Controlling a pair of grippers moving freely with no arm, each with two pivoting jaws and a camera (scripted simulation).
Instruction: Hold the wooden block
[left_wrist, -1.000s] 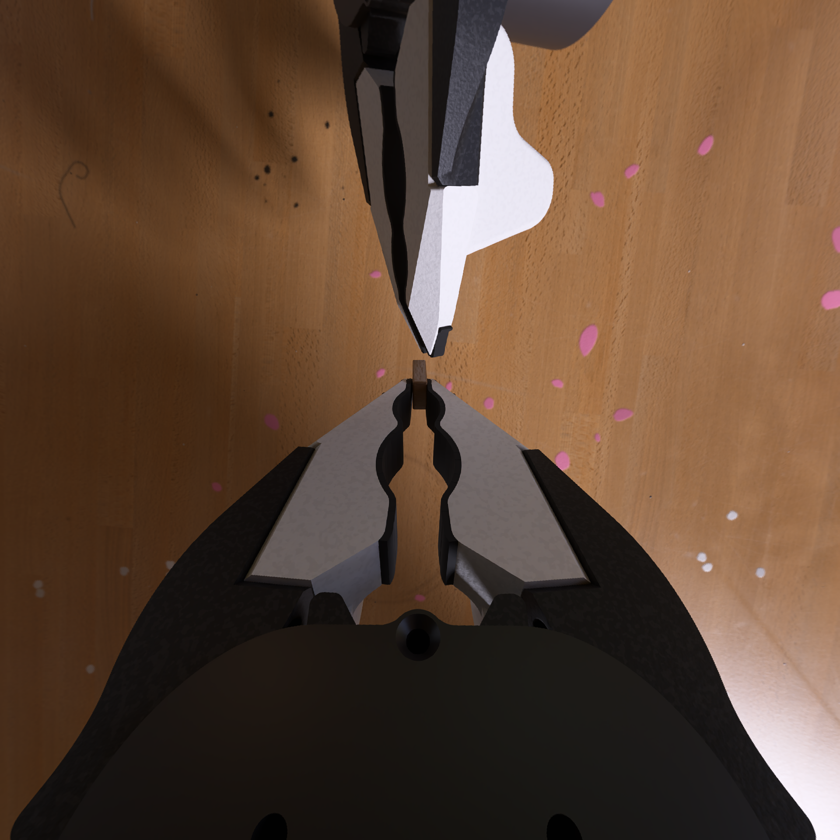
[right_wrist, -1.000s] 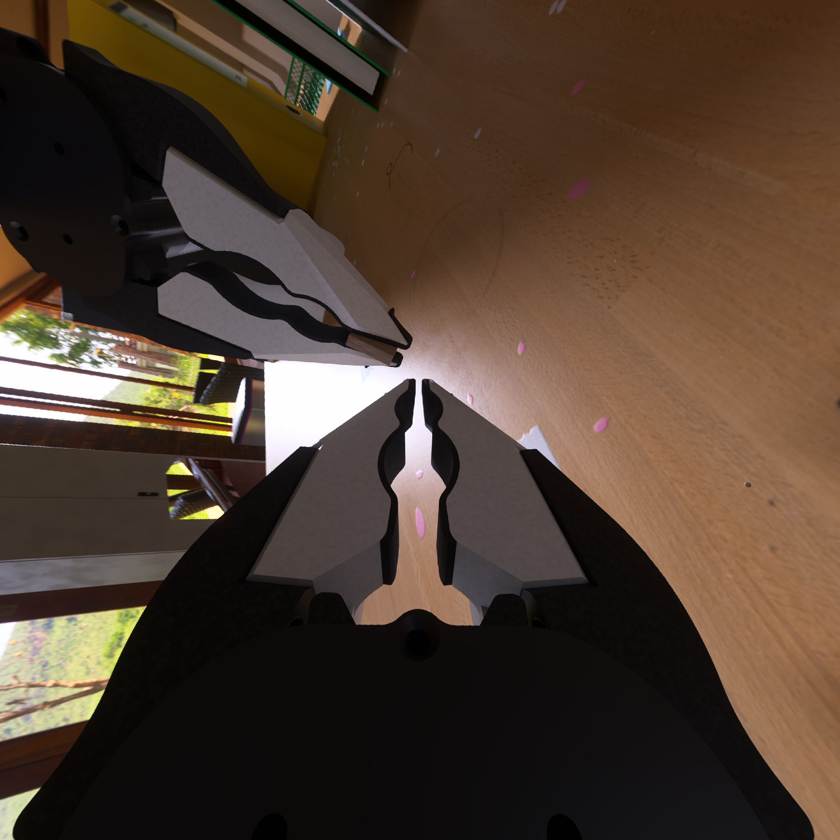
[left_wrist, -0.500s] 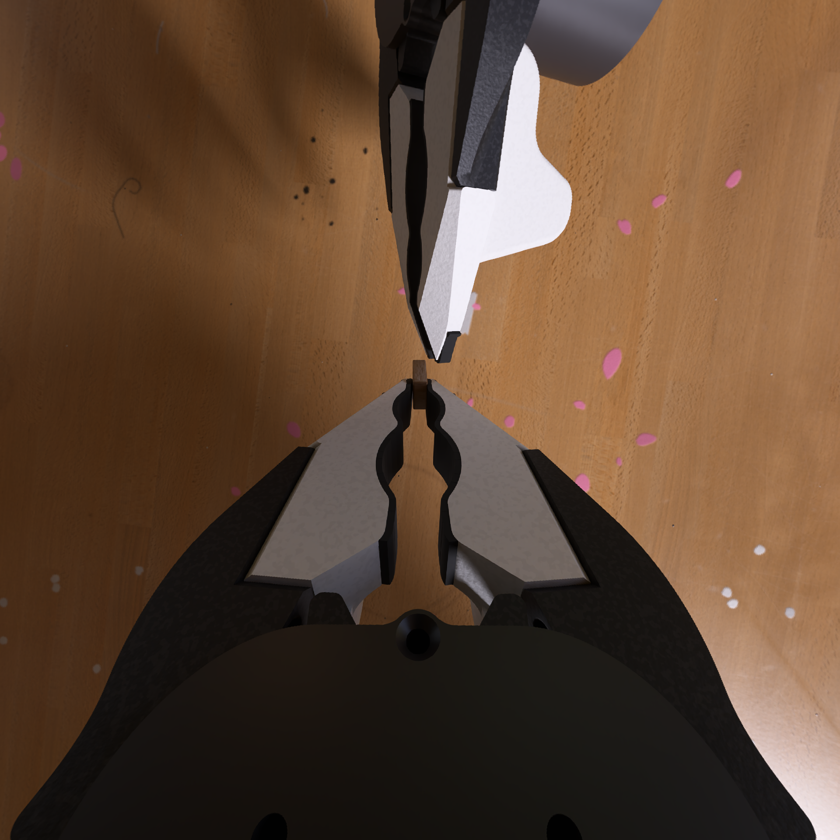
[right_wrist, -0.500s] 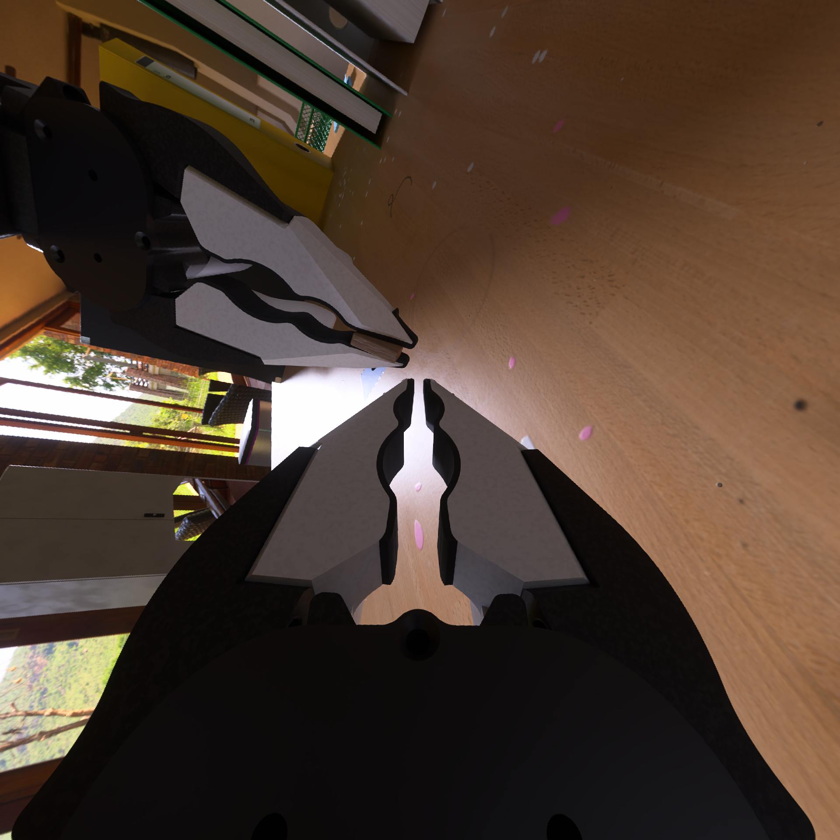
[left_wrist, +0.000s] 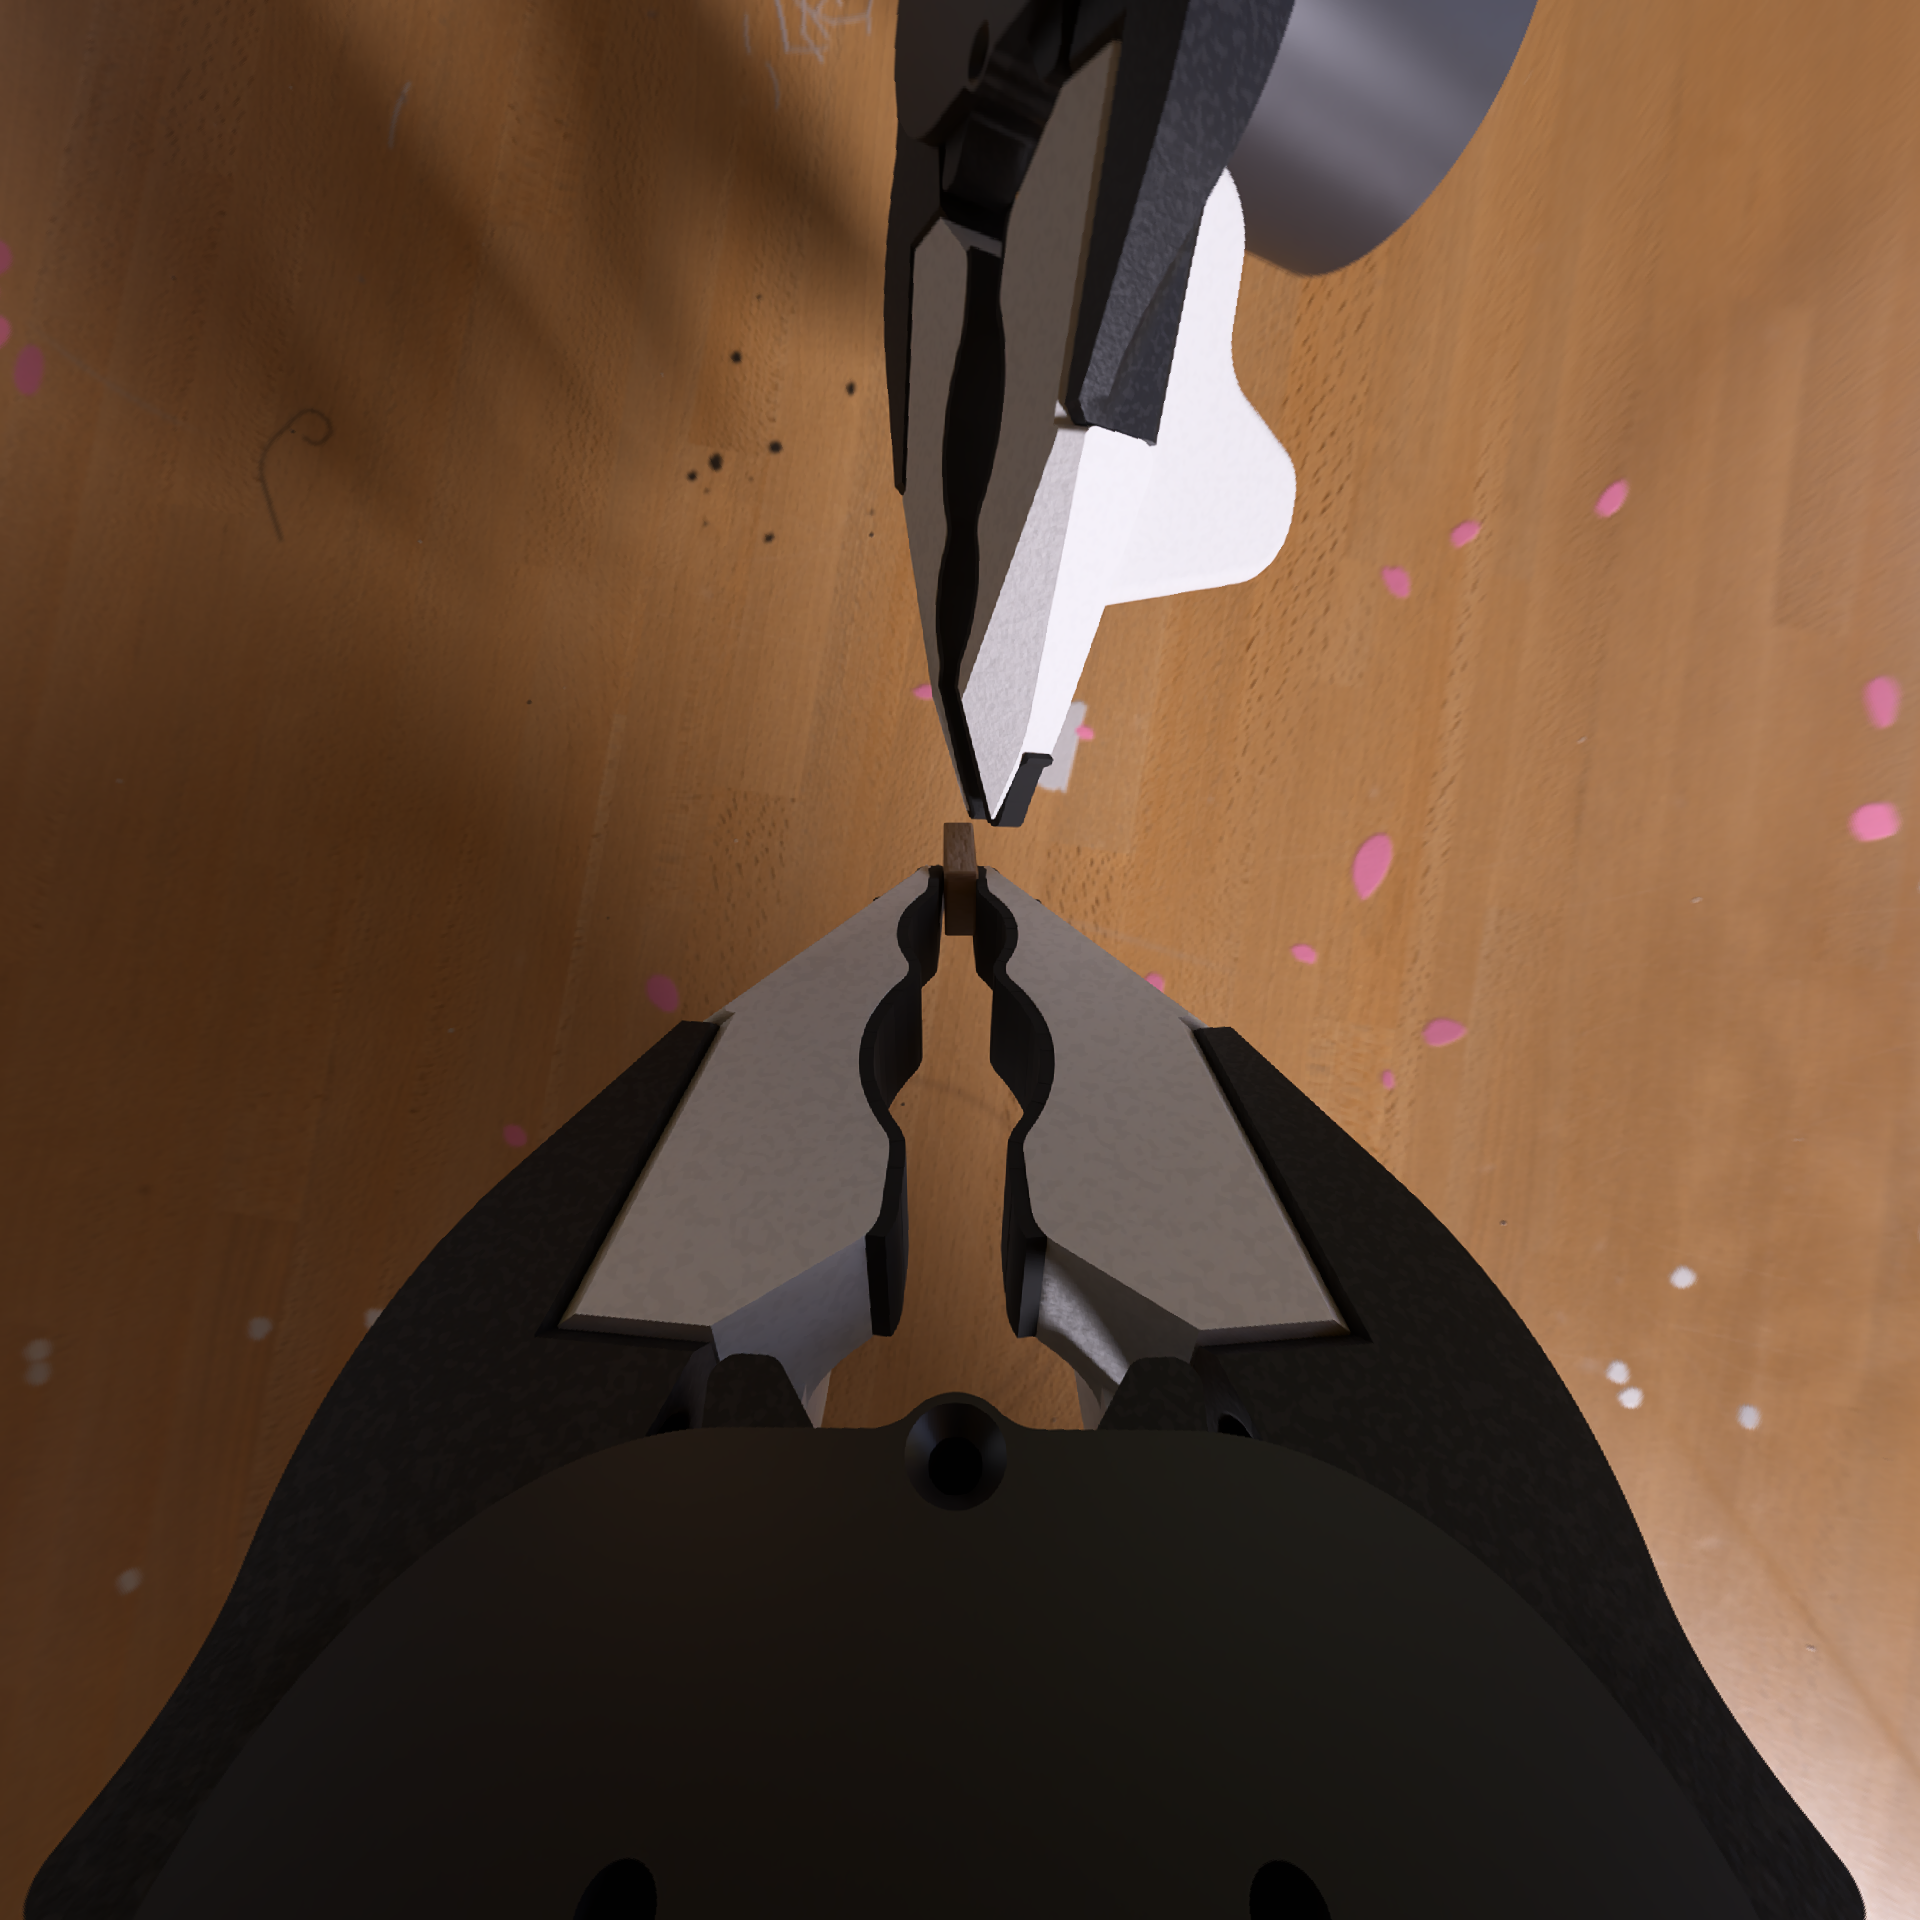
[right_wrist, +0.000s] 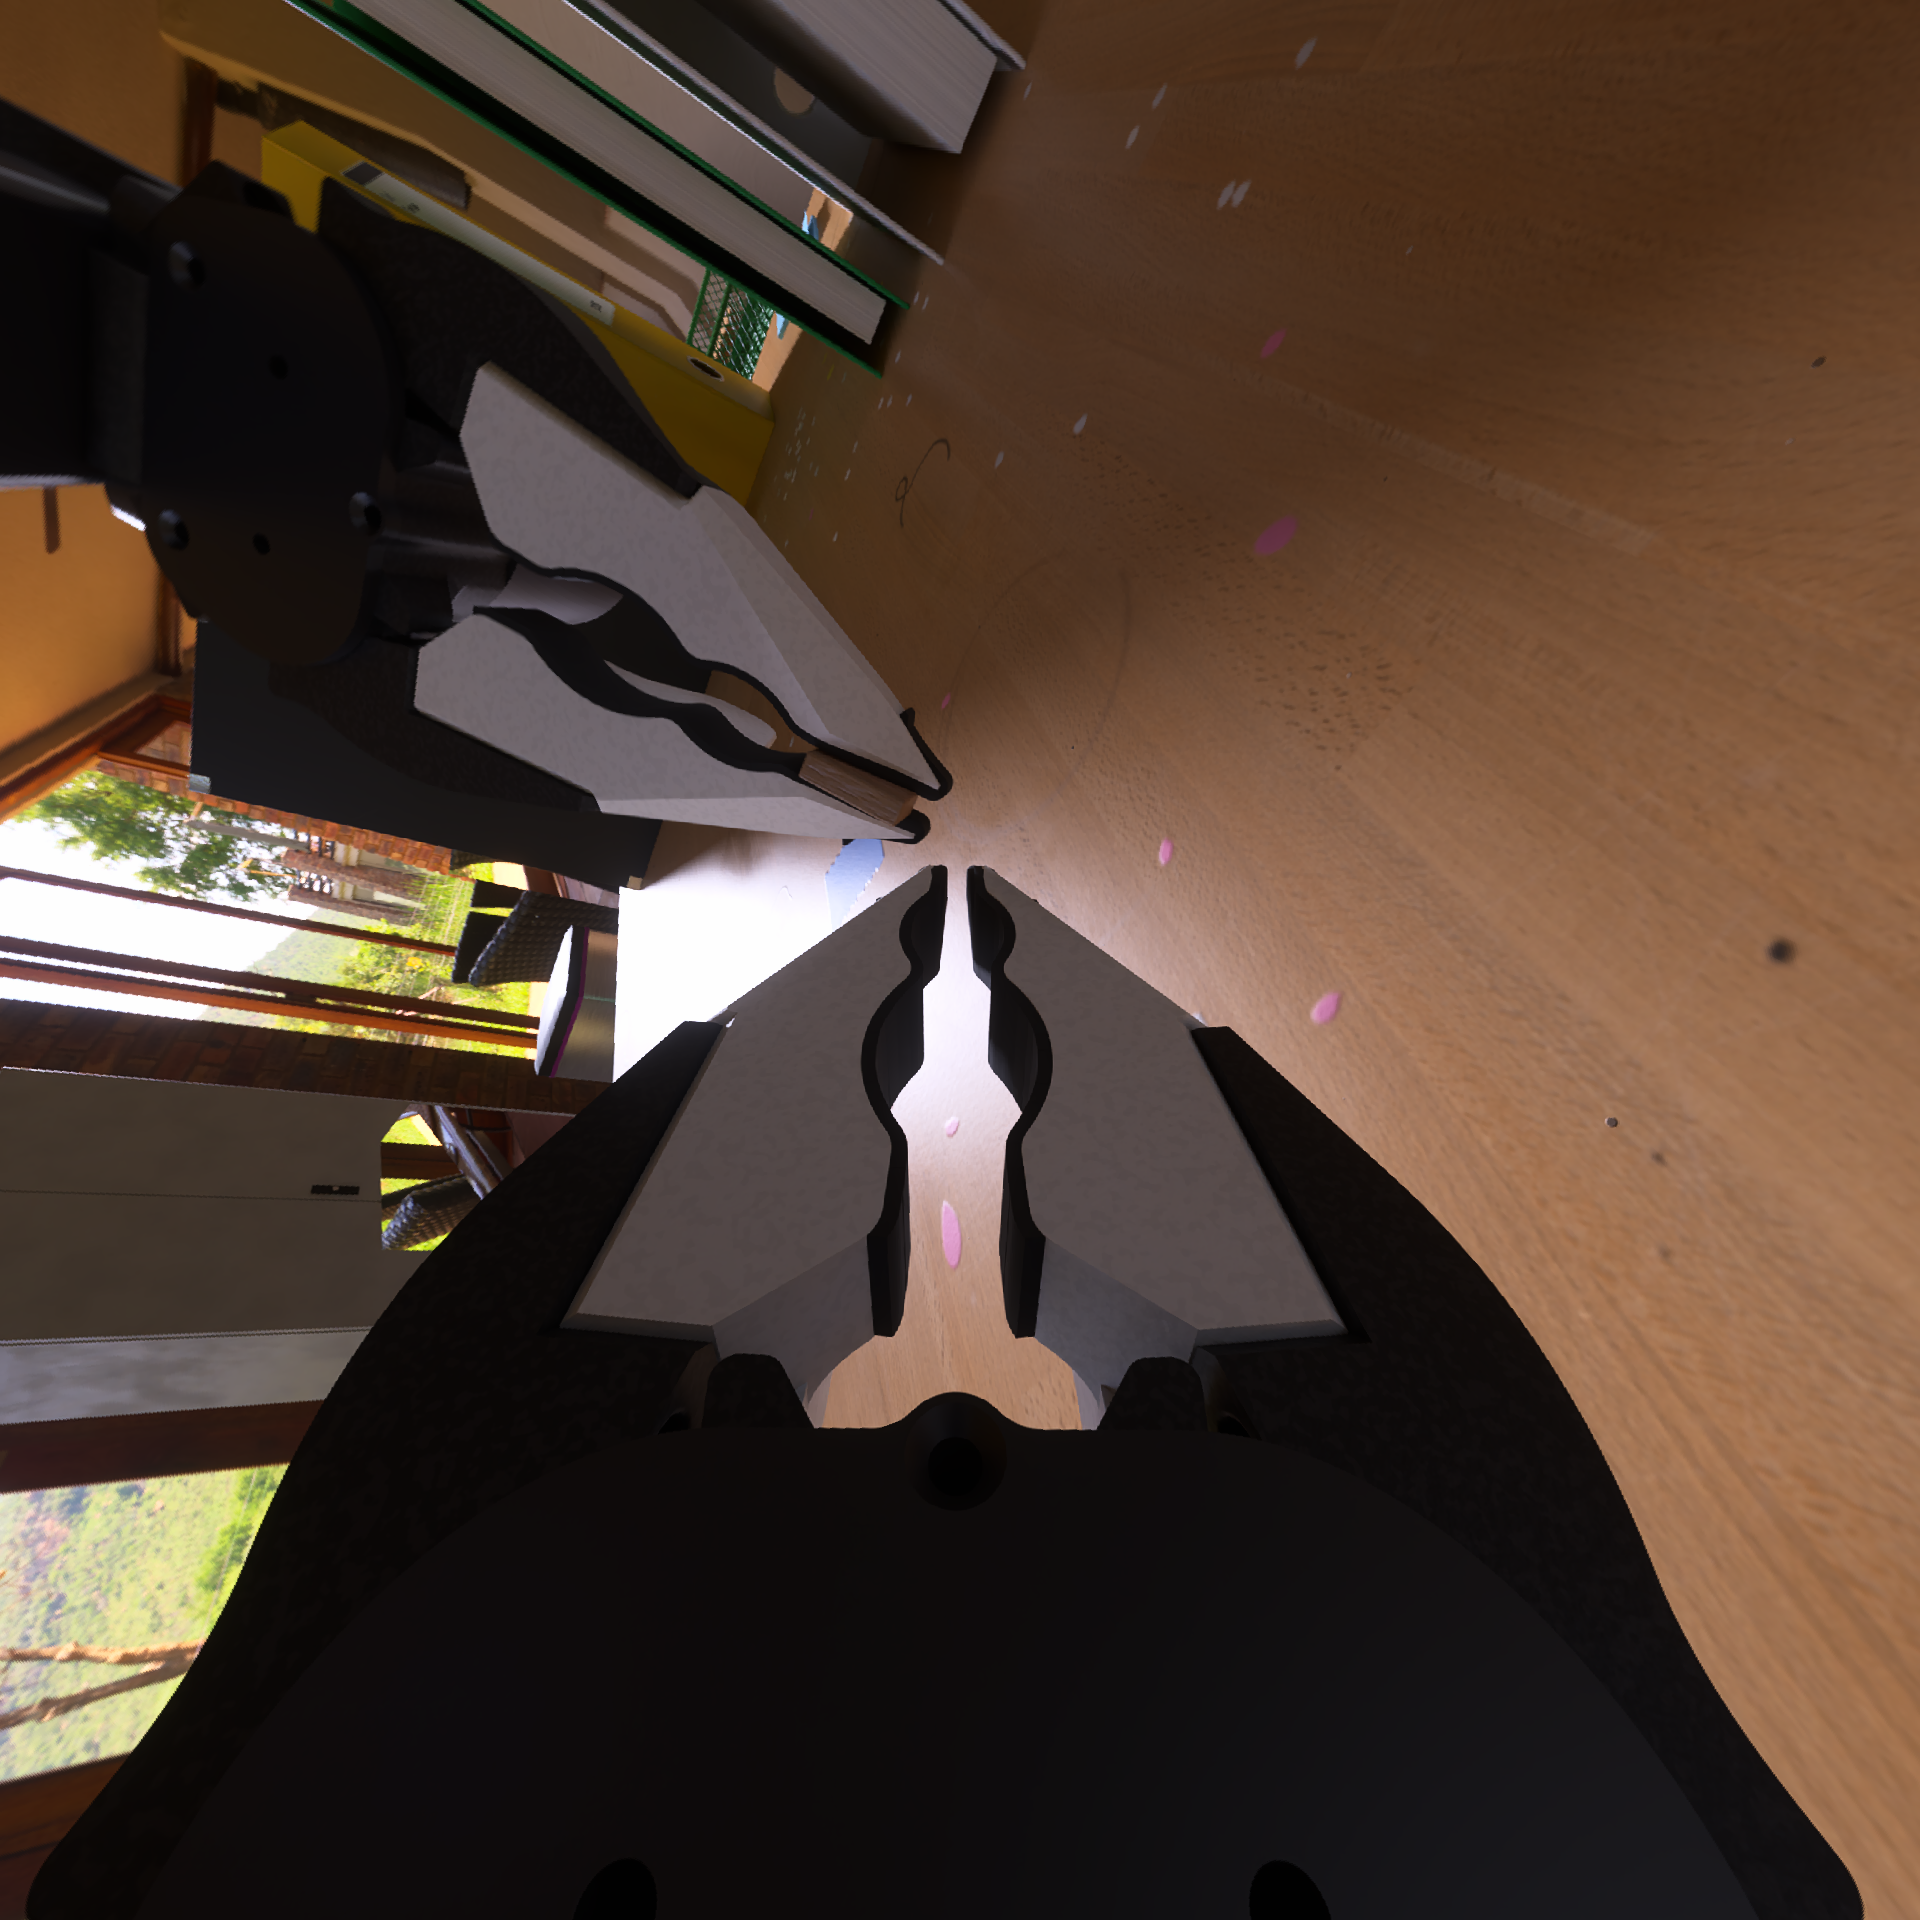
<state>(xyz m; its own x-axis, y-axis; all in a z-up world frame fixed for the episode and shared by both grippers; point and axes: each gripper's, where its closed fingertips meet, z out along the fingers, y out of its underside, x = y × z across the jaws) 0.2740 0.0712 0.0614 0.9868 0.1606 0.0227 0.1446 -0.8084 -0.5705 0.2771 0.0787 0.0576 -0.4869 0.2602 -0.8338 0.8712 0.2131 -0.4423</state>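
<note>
- The small, slim rectangular wooden block (left_wrist: 957, 878), brown with pale end grain, sits pinched between the tips of the left gripper (left_wrist: 957, 883), which clenches it with grey, matte, wavy-edged fingers (left_wrist: 790, 1132) in black textured housings.
- Beyond the block, the right gripper (left_wrist: 992, 816) points toward it, tips just apart from the block's end; its jaws stand nearly together with a narrow gap, grasping nothing.
- Beneath the block lies the warm, fine-grained wooden tabletop (left_wrist: 416, 831), flecked with pink petal-shaped spots (left_wrist: 1371, 865).
</note>
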